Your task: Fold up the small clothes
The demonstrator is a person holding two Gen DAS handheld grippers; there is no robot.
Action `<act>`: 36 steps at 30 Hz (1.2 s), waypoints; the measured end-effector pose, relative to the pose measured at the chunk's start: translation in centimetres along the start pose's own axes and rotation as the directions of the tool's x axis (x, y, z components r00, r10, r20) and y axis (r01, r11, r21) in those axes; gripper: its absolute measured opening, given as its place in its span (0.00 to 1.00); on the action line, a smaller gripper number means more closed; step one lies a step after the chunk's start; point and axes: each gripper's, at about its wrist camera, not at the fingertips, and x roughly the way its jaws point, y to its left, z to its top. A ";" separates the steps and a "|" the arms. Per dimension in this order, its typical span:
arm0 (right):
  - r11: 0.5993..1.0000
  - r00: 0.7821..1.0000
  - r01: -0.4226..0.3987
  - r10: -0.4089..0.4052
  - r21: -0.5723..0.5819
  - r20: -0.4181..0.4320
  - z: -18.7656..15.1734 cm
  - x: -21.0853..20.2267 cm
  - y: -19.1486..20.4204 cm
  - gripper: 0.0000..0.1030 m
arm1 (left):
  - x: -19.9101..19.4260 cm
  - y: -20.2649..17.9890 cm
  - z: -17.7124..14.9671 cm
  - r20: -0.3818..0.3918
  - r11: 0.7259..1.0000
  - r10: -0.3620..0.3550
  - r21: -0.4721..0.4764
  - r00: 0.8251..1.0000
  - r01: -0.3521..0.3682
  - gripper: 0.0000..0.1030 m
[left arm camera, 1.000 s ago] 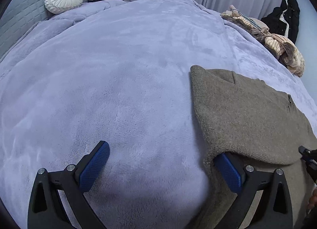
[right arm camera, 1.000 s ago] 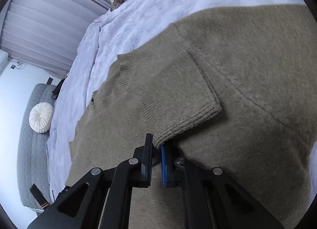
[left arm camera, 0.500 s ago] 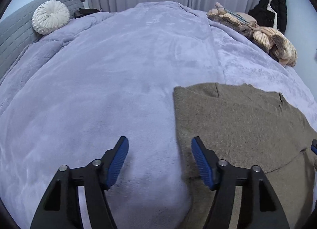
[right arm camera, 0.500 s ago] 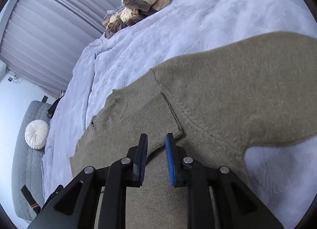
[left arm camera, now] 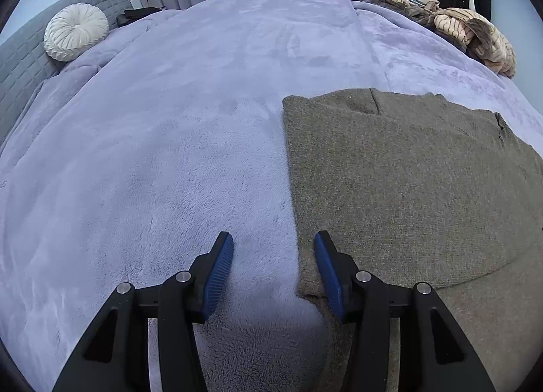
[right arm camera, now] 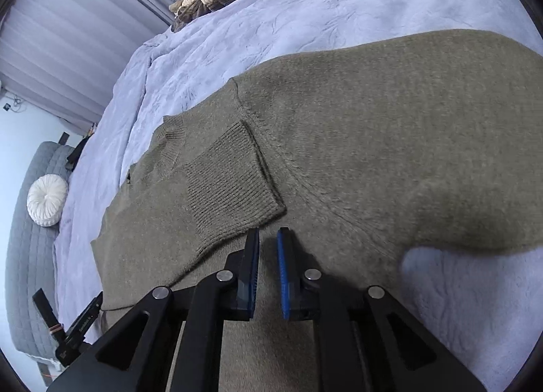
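On lilac blanket (left arm camera: 169, 154), one olive sweater (left arm camera: 407, 171), left claw (left arm camera: 273, 268) closing empty, right claw (right arm camera: 268, 269) narrowing, empty.

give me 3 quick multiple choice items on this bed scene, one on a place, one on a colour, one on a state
1. Where does the round white cushion lie?
A. on the sweater
B. against the grey headboard
C. on the clothes pile

2. What colour is the sweater spread on the blanket?
A. olive brown
B. red
C. white

3. How does the ribbed sleeve cuff lie?
A. hanging off the bed
B. pinched in the right gripper
C. folded across the sweater's body

Answers:
1 B: it leans on the quilted headboard.
2 A: the knit is olive brown on the lilac blanket.
3 C: the cuff rests flat on the body, ahead of the right gripper, nothing between its pads.
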 end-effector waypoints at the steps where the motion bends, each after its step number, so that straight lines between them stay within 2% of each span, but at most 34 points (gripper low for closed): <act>1: 1.000 1.000 -0.012 0.012 0.013 0.000 -0.1 -0.5 -0.5 0.12 | -0.2 0.0 0.0 0.001 1.000 0.002 -0.004 1.000 -0.002 0.51; 7: 0.997 0.998 -0.066 0.066 0.028 -0.003 -1.4 -3.0 -1.6 0.15 | -2.1 0.0 -0.5 0.004 1.000 0.011 -0.029 1.000 -0.010 0.51; 11: 0.993 0.995 -0.102 0.103 0.051 -0.008 -2.7 -3.9 -2.3 0.24 | -3.8 -0.9 -1.2 -0.014 1.000 -0.006 -0.016 1.000 0.006 0.51; 12: 0.993 0.994 -0.109 0.109 0.052 -0.010 -3.0 -4.1 -2.4 0.28 | -4.1 -1.1 -1.4 -0.020 1.000 -0.014 -0.011 1.000 0.014 0.54; 13: 0.992 0.993 -0.117 0.118 0.055 -0.012 -3.3 -4.3 -2.5 0.29 | -4.4 -1.6 -1.8 -0.026 1.000 -0.013 -0.003 1.000 0.013 0.71; 14: 0.991 0.992 -0.123 0.124 0.058 -0.012 -3.6 -4.4 -2.7 0.30 | -4.9 -2.0 -2.1 -0.020 1.000 -0.007 0.004 1.000 0.007 0.80; 16: 0.989 0.991 -0.133 0.134 0.063 -0.011 -4.0 -4.9 -3.0 0.31 | -6.1 -3.4 -2.9 0.010 0.999 -0.015 0.043 1.000 0.014 0.80; 19: 0.988 0.990 -0.142 0.143 0.067 -0.003 -4.6 -5.8 -3.5 0.35 | -7.3 -5.4 -3.8 0.009 0.995 -0.040 0.089 0.999 0.039 0.80; 21: 0.987 0.989 -0.148 0.148 0.069 0.003 -4.9 -6.4 -3.9 0.42 | -8.0 -6.6 -4.4 0.004 0.993 -0.063 0.100 0.998 0.063 0.80; 25: 0.984 0.987 -0.160 0.158 0.077 0.026 -5.4 -7.9 -5.0 0.46 | -9.0 -8.4 -5.7 -0.018 0.989 -0.103 0.105 0.994 0.105 0.80; 27: 0.983 0.986 -0.163 0.160 0.084 0.037 -5.5 -8.7 -5.7 0.53 | -9.4 -9.4 -6.5 -0.016 0.987 -0.110 0.113 0.994 0.111 0.81; 28: 0.982 0.986 -0.166 0.162 0.088 0.046 -5.6 -9.3 -6.3 0.54 | -9.6 -9.8 -6.8 -0.013 0.987 -0.105 0.120 0.994 0.106 0.92; 29: 0.982 0.985 -0.167 0.162 0.094 0.055 -5.7 -9.7 -6.8 0.55 | -9.8 -10.3 -7.1 -0.007 0.987 -0.101 0.124 0.995 0.101 1.00; 33: 0.976 0.983 -0.169 0.156 0.138 0.101 -5.5 -11.7 -9.5 0.61 | -10.9 -11.9 -7.7 0.001 0.981 -0.111 0.158 0.994 0.109 1.00; 36: 0.970 0.979 -0.162 0.135 0.181 0.156 -5.0 -13.6 -12.0 0.62 | -11.4 -13.1 -8.0 -0.004 0.976 -0.131 0.172 0.991 0.130 1.00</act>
